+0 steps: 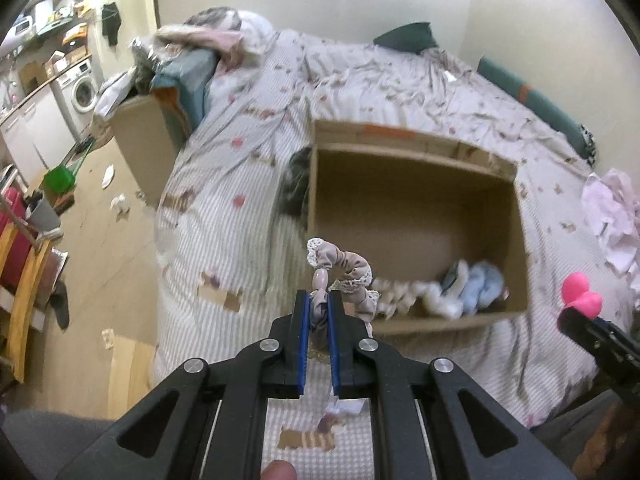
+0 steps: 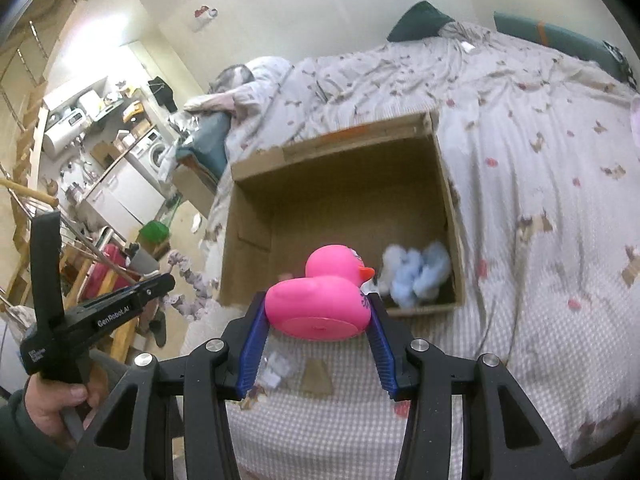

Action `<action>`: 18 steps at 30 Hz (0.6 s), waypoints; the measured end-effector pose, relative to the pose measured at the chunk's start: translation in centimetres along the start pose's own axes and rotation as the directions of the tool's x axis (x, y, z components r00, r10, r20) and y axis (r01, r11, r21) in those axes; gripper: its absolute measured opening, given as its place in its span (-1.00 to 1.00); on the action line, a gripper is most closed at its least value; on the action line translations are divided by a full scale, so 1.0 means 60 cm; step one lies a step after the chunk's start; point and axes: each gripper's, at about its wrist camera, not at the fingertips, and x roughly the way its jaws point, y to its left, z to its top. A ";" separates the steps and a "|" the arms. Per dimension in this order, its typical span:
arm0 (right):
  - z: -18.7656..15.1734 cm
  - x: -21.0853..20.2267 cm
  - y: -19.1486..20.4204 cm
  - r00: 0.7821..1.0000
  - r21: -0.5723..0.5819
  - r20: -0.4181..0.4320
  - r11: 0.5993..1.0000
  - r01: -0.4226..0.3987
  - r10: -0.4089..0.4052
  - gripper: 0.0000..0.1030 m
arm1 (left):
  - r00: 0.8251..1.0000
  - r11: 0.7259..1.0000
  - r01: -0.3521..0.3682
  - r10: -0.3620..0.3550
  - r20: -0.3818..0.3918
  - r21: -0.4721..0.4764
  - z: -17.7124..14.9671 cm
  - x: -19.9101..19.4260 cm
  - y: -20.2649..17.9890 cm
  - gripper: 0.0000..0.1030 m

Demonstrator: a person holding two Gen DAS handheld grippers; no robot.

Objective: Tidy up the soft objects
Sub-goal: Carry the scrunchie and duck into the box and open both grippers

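Left tongs (image 1: 319, 300) clamped on scrunchie (image 1: 344, 276); right tongs (image 2: 318, 308) on duck (image 2: 320, 304). Right view only: duck's beak.

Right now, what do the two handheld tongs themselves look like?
Both the left tongs and right tongs are black plastic linkages with silver rivets and ribbed blue finger pads. The left body reads "GenRobot.AI" in white. A dark green sleeve covers the left wrist.

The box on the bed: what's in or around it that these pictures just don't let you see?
- Left view: the scrunchie and left claw cover the box's near-left corner.
- Right view: the duck in the right claw hides the near floor.
- Fluffy blue things: too blurred to identify.
- Dark bundle: half behind the box wall.
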 end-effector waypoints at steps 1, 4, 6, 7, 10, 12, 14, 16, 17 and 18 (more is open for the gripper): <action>0.008 -0.001 0.001 1.000 -0.005 0.005 1.000 -0.001 0.001 -0.03 | 1.000 1.000 0.007 -0.007 0.009 0.006 0.010 -0.003 -0.004 -0.84; 0.028 0.001 0.001 1.000 -0.017 0.020 1.000 -0.003 0.004 -0.03 | 0.999 0.999 0.026 -0.027 0.033 0.032 0.038 -0.005 -0.019 -0.84; 0.044 0.003 -0.001 1.000 -0.019 0.030 1.000 -0.008 0.009 -0.03 | 0.999 0.998 0.026 -0.028 0.045 0.057 0.056 0.000 -0.030 -0.84; 0.051 0.005 -0.002 0.999 -0.024 0.033 1.000 -0.008 0.009 -0.03 | 0.999 0.998 0.026 -0.029 0.046 0.063 0.061 0.001 -0.032 -0.84; 0.072 0.013 -0.005 0.999 -0.047 0.045 0.999 -0.015 0.017 -0.03 | 0.998 0.995 0.026 -0.030 0.049 0.092 0.075 0.013 -0.042 -0.84; 0.085 0.021 -0.011 0.999 -0.057 0.048 0.998 -0.001 0.004 -0.03 | 0.998 0.993 0.020 -0.026 0.051 0.113 0.082 0.025 -0.049 -0.84; 0.093 0.034 -0.024 0.999 -0.027 0.033 1.000 0.013 -0.013 -0.03 | 0.999 0.993 0.018 -0.024 0.048 0.119 0.083 0.038 -0.051 -0.84; 0.099 0.050 -0.045 1.000 0.042 0.009 0.999 -0.015 0.015 -0.03 | 0.999 0.994 0.021 -0.025 0.036 0.110 0.082 0.055 -0.050 -0.84; 0.101 0.058 -0.054 1.000 0.061 0.004 0.998 -0.016 0.016 -0.03 | 0.999 0.994 0.026 -0.029 0.022 0.108 0.081 0.066 -0.051 -0.84; 0.101 0.066 -0.059 1.000 0.064 -0.002 0.998 -0.005 0.005 -0.03 | 0.999 0.994 0.028 -0.030 0.013 0.109 0.079 0.076 -0.051 -0.84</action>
